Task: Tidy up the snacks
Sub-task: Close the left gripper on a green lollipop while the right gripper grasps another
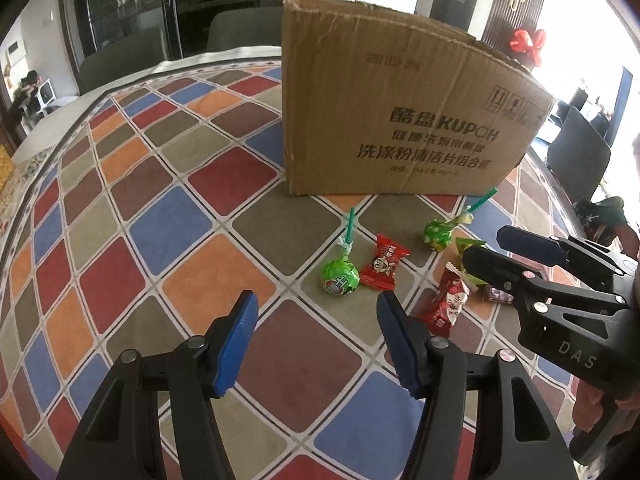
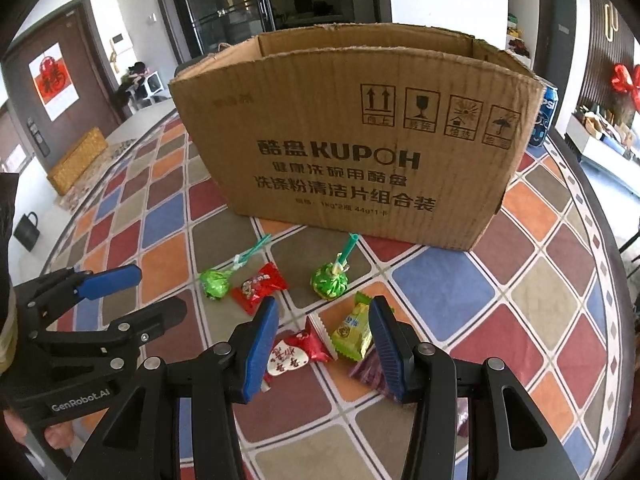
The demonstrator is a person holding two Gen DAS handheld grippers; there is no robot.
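I hold a tool in each hand above the worktop [image 2: 460, 292], which wears a cloth of coloured squares. The open cardboard box [image 2: 360, 140] stands upright on it, and I place everything by that box.

The snacks lie loose on the cloth in front of the box's printed face. Nearest the box are two green lollipops, sticks pointing toward it: the left lollipop [image 2: 215, 283] and the right lollipop [image 2: 329, 283]. Between them lies a red sweet [image 2: 258, 287], just beside the left lollipop. Farther from the box lie a red-and-white packet [image 2: 296, 354], a green packet [image 2: 354, 334] touching it, and a purple packet [image 2: 370, 372] partly hidden behind a blue pad.

My left tool [image 1: 318, 344] hangs in front of the box's left corner, its jaws about half apart with nothing between them; the left lollipop [image 1: 340, 276] and red sweet [image 1: 382, 266] lie just beyond its tips. My right tool [image 2: 324, 344] is also about half apart, gripping nothing; its pads frame the red-and-white and green packets from above, and whether they touch the cloth I cannot tell.

A blue can [image 2: 546, 114] stands by the box's right end.
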